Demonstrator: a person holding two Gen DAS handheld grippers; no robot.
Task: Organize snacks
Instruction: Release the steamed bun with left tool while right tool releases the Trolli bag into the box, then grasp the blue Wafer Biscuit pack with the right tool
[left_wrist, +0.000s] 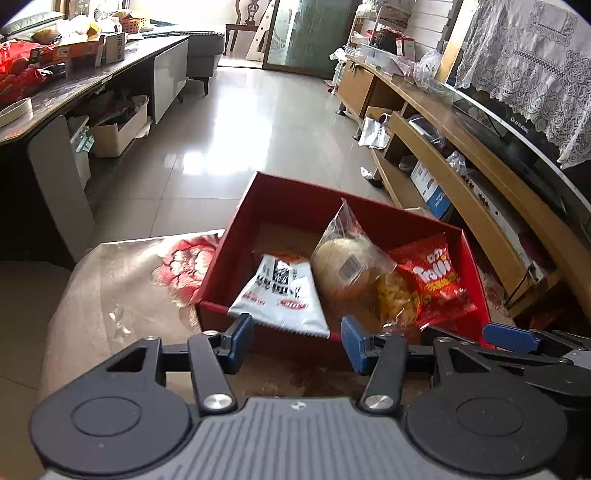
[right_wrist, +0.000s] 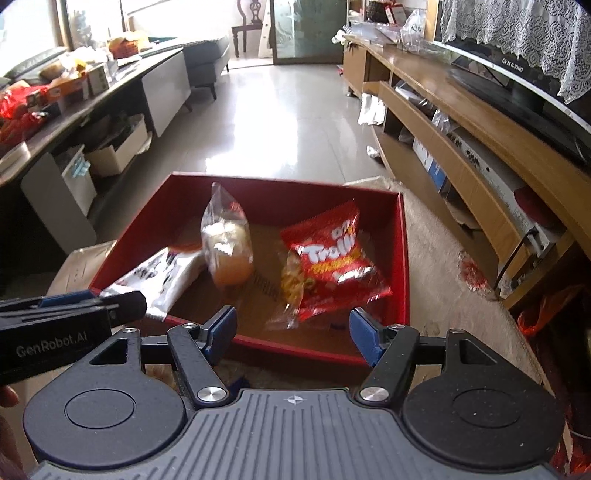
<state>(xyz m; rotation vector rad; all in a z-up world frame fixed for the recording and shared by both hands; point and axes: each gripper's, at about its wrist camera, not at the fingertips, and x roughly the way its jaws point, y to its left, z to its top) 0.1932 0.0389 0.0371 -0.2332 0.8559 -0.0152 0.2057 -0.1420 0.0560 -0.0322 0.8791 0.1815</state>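
Handling is judged easy: four light, crinkly, slippery packets lie inside the box (right_wrist: 402, 258). The bun bag (right_wrist: 227, 240), soft and crushable, is best pinched at its top seal. Left gripper (left_wrist: 297, 334) and right gripper (right_wrist: 293, 328) are held spread and empty just before the box.

In box (left_wrist: 236, 251): sachet (left_wrist: 284, 291) left, bun bag (left_wrist: 347, 262) mid, Trolli pack (left_wrist: 436, 280) right; box on cloth (left_wrist: 122, 295).

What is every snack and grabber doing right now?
Red box: open, on the cloth.
White packet: lying over the near rim.
Bun bag: propped upright inside.
Red candy bag: tilted inside.
Left gripper: jaws open, empty.
Right gripper: jaws open, empty.
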